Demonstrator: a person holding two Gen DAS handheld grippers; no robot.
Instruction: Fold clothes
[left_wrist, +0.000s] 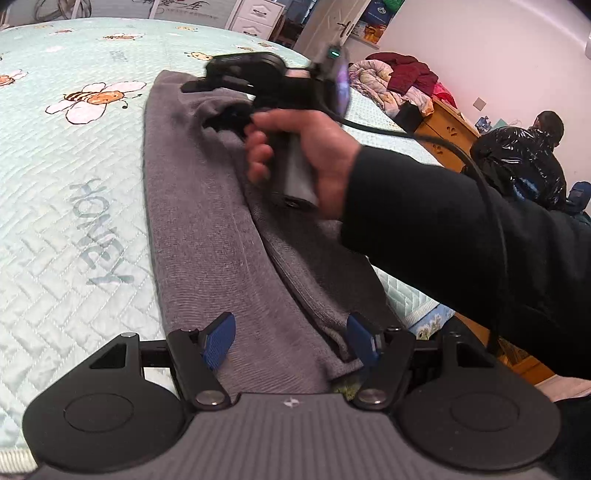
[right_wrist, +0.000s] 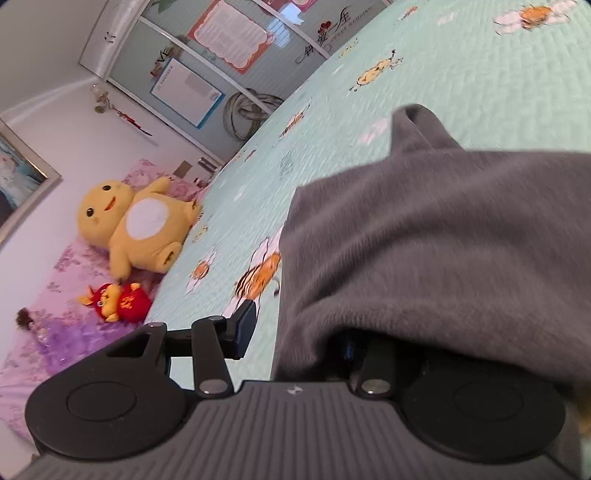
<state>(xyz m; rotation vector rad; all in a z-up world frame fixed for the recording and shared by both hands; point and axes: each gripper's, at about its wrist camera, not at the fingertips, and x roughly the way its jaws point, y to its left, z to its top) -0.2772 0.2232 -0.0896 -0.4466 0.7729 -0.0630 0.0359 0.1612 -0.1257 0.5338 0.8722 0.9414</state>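
On the quilt (left_wrist: 55, 221) lies the grey garment (left_wrist: 207, 236), long and folded. My left gripper (left_wrist: 291, 341) hangs spread apart over its near end. My right gripper (right_wrist: 295, 332) stands open at the far end, one finger under a cloth flap. Toys (right_wrist: 136, 229) sit far left.

The long folded grey knit garment (left_wrist: 199, 236) lies on the pale green quilted bed (left_wrist: 55, 221), running ahead between the left hand-held gripper (left_wrist: 291, 341) fingers; the right hand-held gripper (left_wrist: 218, 107) sits at its far end, cloth draped over one finger.
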